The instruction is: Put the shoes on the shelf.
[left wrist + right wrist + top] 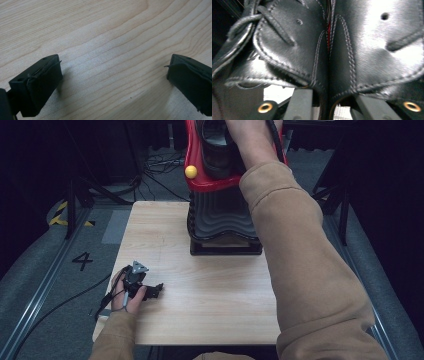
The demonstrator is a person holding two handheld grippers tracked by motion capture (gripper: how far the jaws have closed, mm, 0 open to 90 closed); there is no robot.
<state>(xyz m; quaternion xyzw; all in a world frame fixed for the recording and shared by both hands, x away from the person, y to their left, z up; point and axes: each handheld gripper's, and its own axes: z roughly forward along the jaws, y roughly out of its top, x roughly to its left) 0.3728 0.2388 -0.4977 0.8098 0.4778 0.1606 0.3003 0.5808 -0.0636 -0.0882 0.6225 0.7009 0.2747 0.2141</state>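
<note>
A tall black ribbed bin (220, 217) with a red rim (196, 182) stands at the table's far edge. My right forearm (280, 220) in a tan sleeve reaches into its top. In the right gripper view, black leather shoes (294, 45) with stitched seams and brass eyelets lie very close. My right gripper (334, 101) is open, its jaws on either side of the shoes' joined edges, with a dark gap at the right-hand jaw. My left gripper (156, 290) rests on the wooden table (210, 290) near its left edge. It is open over bare wood (113, 72), holding nothing.
A yellow ball (190, 171) sits on the bin's red rim. Cables (160, 167) run over the grey floor behind the table. A black stand leg (72, 210) rises at the left, with a painted "4" (82, 261) near it.
</note>
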